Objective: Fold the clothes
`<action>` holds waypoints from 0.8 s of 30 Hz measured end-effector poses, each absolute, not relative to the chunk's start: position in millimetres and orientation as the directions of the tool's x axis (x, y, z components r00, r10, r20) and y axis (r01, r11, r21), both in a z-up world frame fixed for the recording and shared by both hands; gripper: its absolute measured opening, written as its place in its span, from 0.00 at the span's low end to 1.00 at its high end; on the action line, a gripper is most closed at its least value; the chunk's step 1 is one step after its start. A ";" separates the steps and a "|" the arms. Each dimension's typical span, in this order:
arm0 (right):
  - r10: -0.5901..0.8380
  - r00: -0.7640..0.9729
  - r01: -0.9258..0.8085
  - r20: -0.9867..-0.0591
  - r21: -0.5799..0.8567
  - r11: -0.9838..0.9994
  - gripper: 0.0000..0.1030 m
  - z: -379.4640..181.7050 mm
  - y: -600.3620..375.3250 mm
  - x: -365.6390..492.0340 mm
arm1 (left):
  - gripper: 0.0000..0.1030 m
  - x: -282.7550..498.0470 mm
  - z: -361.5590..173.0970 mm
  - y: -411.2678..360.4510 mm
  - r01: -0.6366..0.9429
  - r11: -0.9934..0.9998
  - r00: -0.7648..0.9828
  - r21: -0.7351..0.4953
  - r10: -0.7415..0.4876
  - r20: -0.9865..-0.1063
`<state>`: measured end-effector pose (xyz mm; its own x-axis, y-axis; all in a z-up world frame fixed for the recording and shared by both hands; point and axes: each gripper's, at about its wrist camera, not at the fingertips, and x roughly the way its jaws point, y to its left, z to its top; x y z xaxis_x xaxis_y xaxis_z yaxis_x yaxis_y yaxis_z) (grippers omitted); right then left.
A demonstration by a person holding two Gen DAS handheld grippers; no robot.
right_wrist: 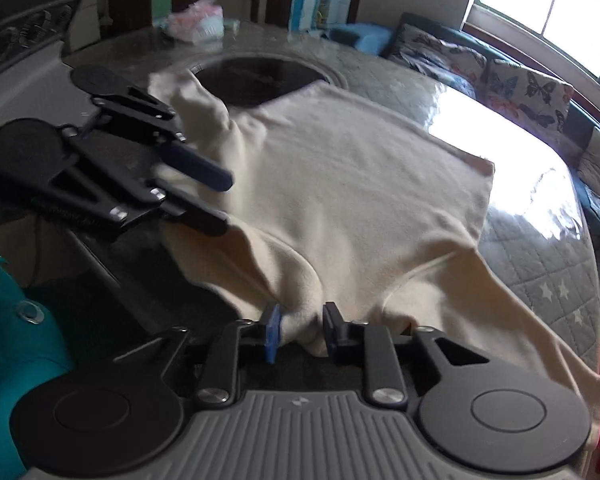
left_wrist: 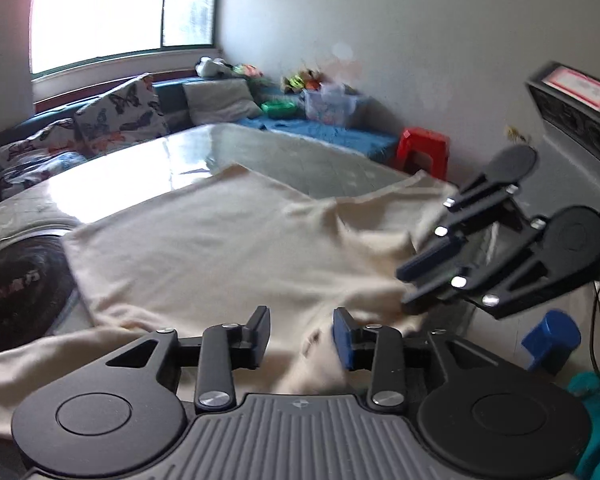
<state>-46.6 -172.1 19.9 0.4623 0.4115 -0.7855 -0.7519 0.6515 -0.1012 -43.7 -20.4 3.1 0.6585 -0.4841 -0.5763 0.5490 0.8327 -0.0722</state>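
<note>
It was a lived-in home room. A round glass-topped table over quilted grey cloth point(left_wrist: 284, 148) stood at its centre; behind the table ran a blue cushioned bench point(left_wrist: 332, 130) with butterfly-print pillows point(left_wrist: 120, 110) under a wide bright window point(left_wrist: 120, 16), and a red plastic stool point(left_wrist: 422, 152) stood beside it.

Cream garment point(right_wrist: 340, 184) hem cut off lower right; left claw point(right_wrist: 204, 196) motion-blurred
</note>
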 end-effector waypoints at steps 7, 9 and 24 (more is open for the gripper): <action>0.422 0.553 -0.678 -0.719 -0.093 0.729 0.30 24.8 -168.3 -16.1 | 0.37 -19.2 -8.6 -5.9 0.419 0.902 0.692 -0.106 -0.393 -0.606; 0.405 0.564 -0.649 -0.720 -0.082 0.757 0.31 14.0 -170.0 -5.3 | 0.37 -15.2 -15.6 -2.0 0.383 0.917 0.693 -0.109 -0.364 -0.623; 0.384 0.572 -0.593 -0.724 -0.043 0.804 0.41 -15.6 -176.2 13.5 | 0.43 -22.4 -15.0 21.7 0.274 0.956 0.735 -0.102 -0.276 -0.619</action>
<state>13.5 -176.2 -15.6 0.5724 0.3840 -0.7245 -0.5935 0.8037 -0.0429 -22.4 21.7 -15.0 0.7354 -0.2762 -0.6187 0.2737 0.9564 -0.1017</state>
